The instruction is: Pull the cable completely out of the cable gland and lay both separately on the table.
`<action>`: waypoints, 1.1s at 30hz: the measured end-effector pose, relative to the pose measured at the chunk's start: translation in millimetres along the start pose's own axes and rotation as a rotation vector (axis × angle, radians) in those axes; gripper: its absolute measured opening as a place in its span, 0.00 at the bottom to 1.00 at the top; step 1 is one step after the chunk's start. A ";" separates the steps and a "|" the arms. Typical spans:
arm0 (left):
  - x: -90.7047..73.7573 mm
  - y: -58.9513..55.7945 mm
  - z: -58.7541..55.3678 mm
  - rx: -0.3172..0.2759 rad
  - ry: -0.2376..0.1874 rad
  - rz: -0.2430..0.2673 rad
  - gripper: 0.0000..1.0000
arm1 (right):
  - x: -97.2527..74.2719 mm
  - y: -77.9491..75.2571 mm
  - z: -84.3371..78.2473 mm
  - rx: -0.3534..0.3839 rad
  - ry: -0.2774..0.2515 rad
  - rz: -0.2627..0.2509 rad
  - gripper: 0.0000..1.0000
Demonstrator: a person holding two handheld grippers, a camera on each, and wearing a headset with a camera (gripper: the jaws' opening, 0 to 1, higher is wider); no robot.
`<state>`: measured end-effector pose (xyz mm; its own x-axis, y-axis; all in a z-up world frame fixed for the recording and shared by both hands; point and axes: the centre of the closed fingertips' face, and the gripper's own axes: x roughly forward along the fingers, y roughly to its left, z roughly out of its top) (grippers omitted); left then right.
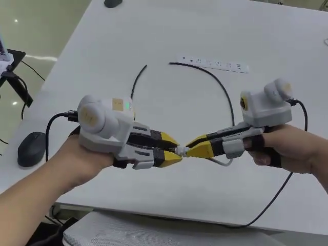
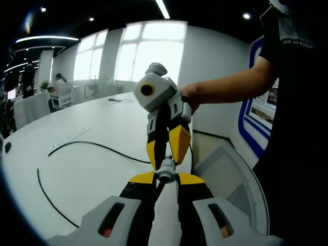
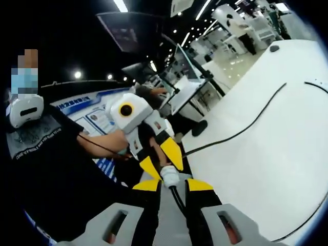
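Over the near part of the table (image 1: 154, 200), we see the left gripper (image 1: 177, 150) and the right gripper (image 1: 189, 148) meeting tip to tip, each clenched on one end of the gland (image 1: 182, 150). We make the gland out as a small whitish plastic fitting, held in the air between the yellow jaw tips, clear of the tabletop. In both gripper views a black cable (image 2: 159, 188) leaves it and runs back between that gripper's own jaws, so the cable is not yet out. Farther off in the head view, black lengths (image 1: 224, 91) lie on the table behind each gripper: a long curve on the right that ends near a white power strip (image 1: 215, 64), and a shorter one on the left.
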<state>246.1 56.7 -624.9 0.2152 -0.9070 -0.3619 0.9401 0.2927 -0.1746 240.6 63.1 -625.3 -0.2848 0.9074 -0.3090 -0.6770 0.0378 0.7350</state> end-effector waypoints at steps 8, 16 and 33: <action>-1.5 1.4 -0.2 0.014 0.009 0.004 0.15 | 1.2 4.3 3.4 0.025 -0.030 0.033 0.09; 0.5 2.3 -1.9 0.013 0.021 -0.001 0.15 | 0.9 3.9 1.5 -0.029 -0.017 0.017 0.08; 1.8 2.5 -8.9 -0.099 0.024 -0.033 0.15 | 4.1 2.6 -3.1 -0.490 0.061 -0.161 0.07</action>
<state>246.5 58.4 -634.2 0.1772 -0.9093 -0.3765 0.9154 0.2928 -0.2764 235.6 65.7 -626.6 -0.1799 0.8795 -0.4407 -0.9496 -0.0383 0.3111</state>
